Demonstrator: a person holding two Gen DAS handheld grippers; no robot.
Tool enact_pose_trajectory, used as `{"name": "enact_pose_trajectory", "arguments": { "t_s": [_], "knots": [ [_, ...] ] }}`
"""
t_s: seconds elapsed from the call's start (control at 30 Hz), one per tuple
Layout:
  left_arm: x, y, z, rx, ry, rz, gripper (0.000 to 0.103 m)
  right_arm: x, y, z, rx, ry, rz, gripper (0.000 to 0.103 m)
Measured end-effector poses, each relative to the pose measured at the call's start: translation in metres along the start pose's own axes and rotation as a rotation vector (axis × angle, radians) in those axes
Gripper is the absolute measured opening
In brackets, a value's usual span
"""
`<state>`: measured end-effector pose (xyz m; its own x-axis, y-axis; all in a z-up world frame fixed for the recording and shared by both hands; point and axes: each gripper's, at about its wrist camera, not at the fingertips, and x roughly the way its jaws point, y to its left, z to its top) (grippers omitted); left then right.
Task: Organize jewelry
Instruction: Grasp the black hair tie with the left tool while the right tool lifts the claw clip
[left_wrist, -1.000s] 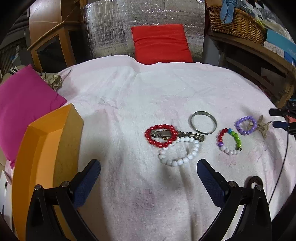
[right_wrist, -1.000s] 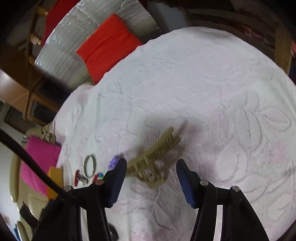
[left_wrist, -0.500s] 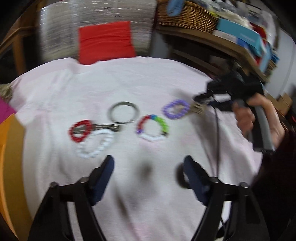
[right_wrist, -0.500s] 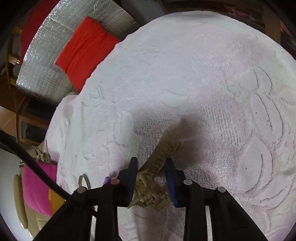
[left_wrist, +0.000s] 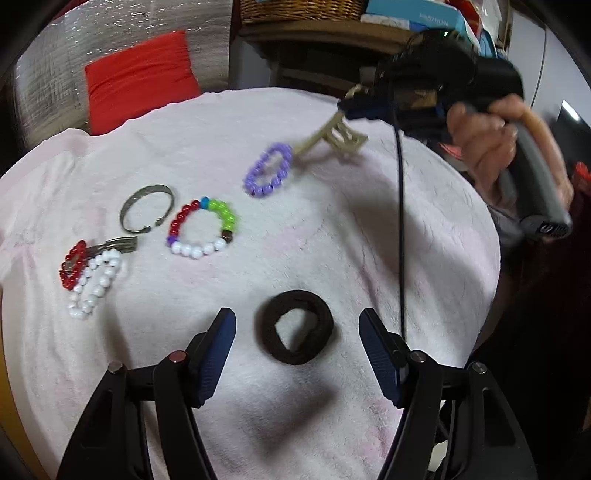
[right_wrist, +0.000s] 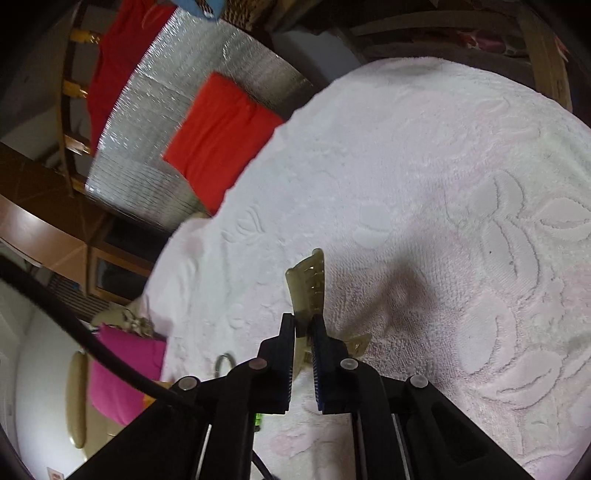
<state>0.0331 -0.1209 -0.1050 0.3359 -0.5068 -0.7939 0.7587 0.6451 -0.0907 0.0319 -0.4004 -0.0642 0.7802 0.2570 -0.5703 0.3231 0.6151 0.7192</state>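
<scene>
Pale towel (left_wrist: 424, 236) spread over the surface, jewelry scattered on it, a red cushion (left_wrist: 140, 92) behind.

Right gripper (right_wrist: 303, 328) has its jaws clamped on a tan hair claw (right_wrist: 308, 284), lifted clear of the towel; in the left view the claw's tip is just beside a purple bracelet (left_wrist: 269, 170). Left gripper (left_wrist: 297, 332) has just been narrowing, yet its jaws stand apart, either side of a black scrunchie (left_wrist: 295, 328) without touching it. Farther left lie a multicolor bracelet (left_wrist: 203, 227), a metal bangle (left_wrist: 146, 208), and a red bracelet (left_wrist: 72, 266) and a white bracelet (left_wrist: 94, 288) touching each other. A hand (left_wrist: 487, 140) grips the right tool's handle.
</scene>
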Motion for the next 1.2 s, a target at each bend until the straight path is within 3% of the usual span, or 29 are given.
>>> {"name": "enact_pose_trajectory", "arguments": {
  "t_s": [0.07, 0.13, 0.2, 0.23, 0.27, 0.33, 0.4, 0.6, 0.8, 0.9, 0.93, 0.97, 1.1, 1.17, 1.2],
  "knots": [
    [0.004, 0.000, 0.000, -0.001, 0.007, -0.011, 0.039, -0.006, 0.000, 0.001, 0.001, -0.013, 0.022, 0.010],
    [0.007, 0.001, 0.001, -0.011, 0.007, -0.019, 0.037, -0.014, 0.000, 0.002, 0.000, -0.037, 0.041, 0.010],
    [0.009, 0.002, 0.001, -0.010, 0.003, -0.019, 0.029, -0.020, 0.000, 0.002, 0.000, -0.049, 0.057, 0.010],
    [0.009, 0.003, 0.001, -0.012, -0.003, -0.024, 0.017, -0.022, 0.001, 0.001, 0.001, -0.050, 0.065, 0.010],
    [0.009, 0.004, 0.001, -0.019, -0.007, -0.032, 0.012, -0.023, 0.002, 0.001, 0.000, -0.050, 0.074, 0.010],
    [0.006, 0.007, 0.002, -0.041, -0.017, -0.041, 0.012, -0.024, 0.005, -0.001, -0.012, -0.051, 0.083, 0.010],
    [0.000, 0.012, 0.000, -0.050, -0.029, -0.033, 0.002, -0.025, 0.009, -0.004, -0.030, -0.048, 0.098, 0.010],
    [-0.035, 0.032, -0.003, -0.098, -0.116, -0.011, 0.002, -0.022, 0.029, -0.015, -0.069, -0.037, 0.142, 0.010],
    [-0.039, 0.035, -0.010, -0.127, -0.104, -0.024, 0.004, -0.020, 0.055, -0.032, -0.132, -0.038, 0.146, 0.010],
    [-0.028, 0.020, -0.007, -0.092, -0.089, -0.036, 0.024, -0.023, 0.060, -0.035, -0.151, -0.064, 0.146, 0.010],
    [-0.023, 0.013, -0.004, -0.075, -0.084, -0.029, 0.041, -0.023, 0.060, -0.035, -0.153, -0.069, 0.141, 0.010],
    [-0.019, 0.006, -0.003, -0.056, -0.080, -0.021, 0.050, -0.024, 0.060, -0.036, -0.153, -0.072, 0.134, 0.010],
    [0.005, -0.010, -0.003, 0.000, -0.014, 0.003, 0.050, -0.026, 0.048, -0.033, -0.140, -0.080, 0.111, 0.010],
    [0.014, -0.010, -0.005, -0.009, -0.005, 0.015, 0.034, -0.027, 0.041, -0.029, -0.129, -0.083, 0.100, 0.010],
    [0.014, -0.011, -0.005, 0.001, -0.020, 0.026, 0.030, -0.028, 0.038, -0.027, -0.127, -0.086, 0.097, 0.010]
  ]
}}
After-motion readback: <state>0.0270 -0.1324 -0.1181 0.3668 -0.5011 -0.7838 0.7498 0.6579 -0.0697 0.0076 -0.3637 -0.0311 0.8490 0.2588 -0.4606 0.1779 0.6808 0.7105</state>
